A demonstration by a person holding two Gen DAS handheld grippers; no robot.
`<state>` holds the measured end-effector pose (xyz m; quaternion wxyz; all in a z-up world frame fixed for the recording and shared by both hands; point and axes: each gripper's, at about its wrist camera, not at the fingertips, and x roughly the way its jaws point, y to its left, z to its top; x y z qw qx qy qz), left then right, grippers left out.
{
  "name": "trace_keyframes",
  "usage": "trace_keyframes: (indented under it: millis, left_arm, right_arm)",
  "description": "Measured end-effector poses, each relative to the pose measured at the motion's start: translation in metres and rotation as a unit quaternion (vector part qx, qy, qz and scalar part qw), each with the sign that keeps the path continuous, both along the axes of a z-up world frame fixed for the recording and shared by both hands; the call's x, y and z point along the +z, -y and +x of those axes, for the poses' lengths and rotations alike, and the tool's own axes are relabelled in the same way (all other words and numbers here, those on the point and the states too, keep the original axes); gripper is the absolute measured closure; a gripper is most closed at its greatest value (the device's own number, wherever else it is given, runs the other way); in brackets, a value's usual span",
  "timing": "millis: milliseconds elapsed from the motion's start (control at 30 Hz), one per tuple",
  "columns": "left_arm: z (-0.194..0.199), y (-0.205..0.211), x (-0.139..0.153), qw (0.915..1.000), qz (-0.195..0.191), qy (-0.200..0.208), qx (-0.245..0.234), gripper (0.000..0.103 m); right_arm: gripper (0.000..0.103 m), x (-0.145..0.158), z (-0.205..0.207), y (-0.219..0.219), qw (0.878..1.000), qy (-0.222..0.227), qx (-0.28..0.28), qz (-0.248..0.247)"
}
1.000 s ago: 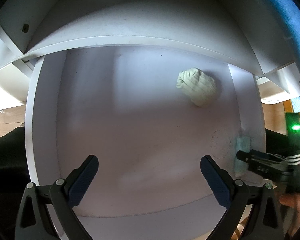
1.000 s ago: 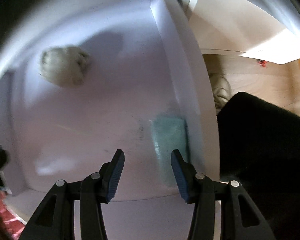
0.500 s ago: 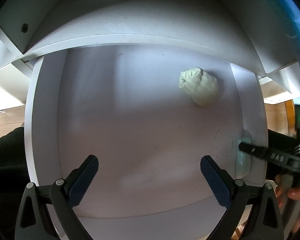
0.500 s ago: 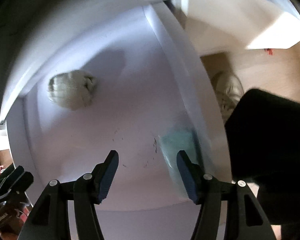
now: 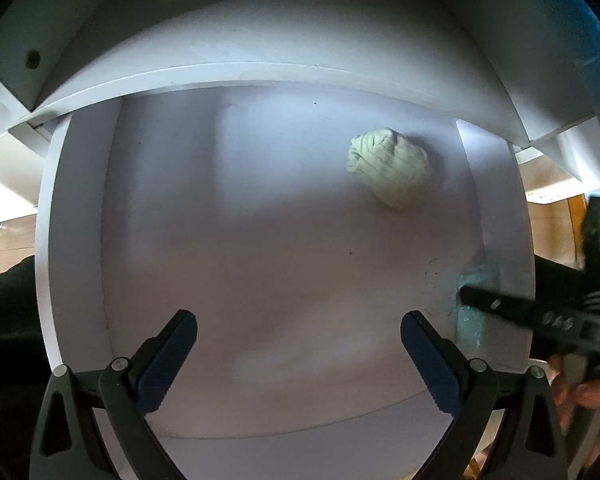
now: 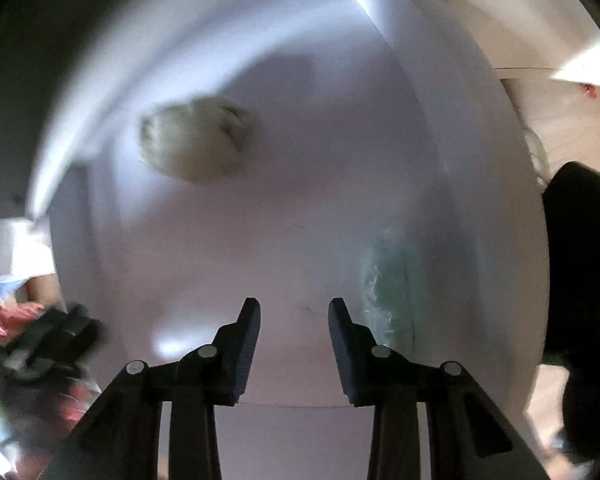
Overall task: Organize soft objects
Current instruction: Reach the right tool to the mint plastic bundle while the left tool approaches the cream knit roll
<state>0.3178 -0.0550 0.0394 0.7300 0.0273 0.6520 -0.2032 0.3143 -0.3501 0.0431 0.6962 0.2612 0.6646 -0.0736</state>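
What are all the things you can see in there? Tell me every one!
shelf compartment: one, white, fills both views
rolled soft bundle: one, pale cream-green, on the shelf floor towards the back right
flat soft thing: one, teal, against the right wall near the front; too blurred to name
wooden floor: brown, outside the shelf to the right
left hand-held gripper: one, black with blue pads, wide open, nothing between its jaws
right hand-held gripper: one, black, jaws just been closing, narrow gap, nothing between them, beside the teal thing
person's hand: one, holding the right hand-held gripper
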Motion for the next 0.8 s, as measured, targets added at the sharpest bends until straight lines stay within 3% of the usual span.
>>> trace_keyframes:
  millis: [100,233,400,567,600,700,733,800]
  left_arm:
    - [0.000,0.002,-0.001,1.0000,-0.004,-0.004,0.001,0.001]
    - [0.000,0.003,-0.003,0.9999,-0.007,-0.007,0.003,0.001]
    - [0.000,0.006,-0.005,0.9998,-0.013,-0.012,0.004,0.001]
    - [0.001,0.010,-0.008,0.9998,-0.014,-0.013,0.002,0.001]
    - [0.001,0.013,-0.009,0.9998,-0.015,-0.015,0.004,0.001]
    - [0.003,0.018,-0.011,0.9997,-0.017,-0.016,0.011,0.001]
    - [0.003,0.020,-0.012,0.9997,-0.016,-0.015,0.011,0.001]
    - [0.003,0.023,-0.012,0.9998,-0.011,-0.013,0.011,0.001]
  right_arm:
    - [0.063,0.010,-0.005,0.010,0.999,-0.002,-0.020,-0.047]
    - [0.058,0.004,-0.013,0.015,0.996,-0.036,-0.034,-0.069]
    - [0.056,-0.015,-0.016,0.011,0.990,-0.092,0.001,-0.105]
    - [0.056,-0.021,-0.008,-0.012,0.976,-0.117,0.076,-0.165]
    - [0.054,-0.020,-0.006,-0.021,0.978,-0.112,0.081,-0.159]
    - [0.059,-0.006,-0.003,-0.028,0.997,-0.044,0.052,-0.042]
    - [0.059,0.004,-0.003,-0.029,0.998,-0.027,0.046,-0.040]
    - [0.057,0.017,-0.006,-0.027,0.993,-0.026,0.051,-0.102]
